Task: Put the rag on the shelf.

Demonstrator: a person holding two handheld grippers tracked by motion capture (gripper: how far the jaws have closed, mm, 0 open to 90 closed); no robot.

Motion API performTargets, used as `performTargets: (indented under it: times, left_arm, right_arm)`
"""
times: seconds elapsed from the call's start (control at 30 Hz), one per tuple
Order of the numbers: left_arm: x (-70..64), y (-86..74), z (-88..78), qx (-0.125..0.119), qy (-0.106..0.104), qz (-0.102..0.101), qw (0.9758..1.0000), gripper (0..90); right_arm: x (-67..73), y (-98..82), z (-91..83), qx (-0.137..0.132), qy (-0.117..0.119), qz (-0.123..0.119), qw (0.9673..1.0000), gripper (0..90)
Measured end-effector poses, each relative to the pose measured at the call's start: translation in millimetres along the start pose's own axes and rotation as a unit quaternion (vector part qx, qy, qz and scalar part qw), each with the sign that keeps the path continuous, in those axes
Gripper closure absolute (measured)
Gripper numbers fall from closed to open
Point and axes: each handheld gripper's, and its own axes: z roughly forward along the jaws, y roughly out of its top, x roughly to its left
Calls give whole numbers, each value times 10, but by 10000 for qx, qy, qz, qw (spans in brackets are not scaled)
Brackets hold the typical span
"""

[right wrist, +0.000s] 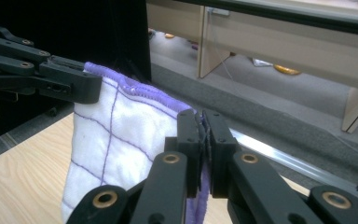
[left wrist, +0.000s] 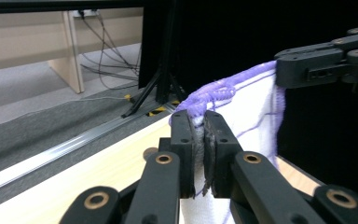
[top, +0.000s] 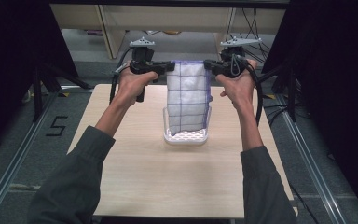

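A white cloth (top: 187,95) with purple grid lines and a purple hem hangs in the air between the two grippers. My left gripper (top: 169,66) is shut on its top left corner, my right gripper (top: 209,66) on its top right corner. The cloth's lower end dangles into a white perforated basket (top: 186,138) on the wooden table (top: 144,172). In the left gripper view the cloth (left wrist: 256,105) is pinched between the jaws of my left gripper (left wrist: 200,122), with the right gripper (left wrist: 314,67) beyond. In the right gripper view my right gripper (right wrist: 202,120) clamps the cloth (right wrist: 121,140) edge.
Black tripod legs (top: 51,79) stand at both sides beyond the table's far corners. Aluminium rails (top: 9,168) run along the floor on the left and right. Light wooden furniture (top: 168,18) stands at the back.
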Motion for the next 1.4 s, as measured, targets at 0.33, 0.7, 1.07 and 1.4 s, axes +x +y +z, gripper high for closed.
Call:
performTargets:
  times: [0.33,0.7,1.07,1.4]
  left_arm:
    - [157,-130,212,186,207,-9,9996,826]
    - [295,-308,369,419,166,-213,9988,798]
    - [404,-544,480,658,100,-346,9972,813]
    - [364,-560,446,719,73,-276,9970,803]
  right_arm:
    - [-168,-135,331,237,37,349,9991,868]
    - [-256,-387,601,706,-116,518,9961,865]
    - [-306,-690,777,1132,-118,704,9910,859]
    - [-324,-846,931,1422,-35,662,9876,859]
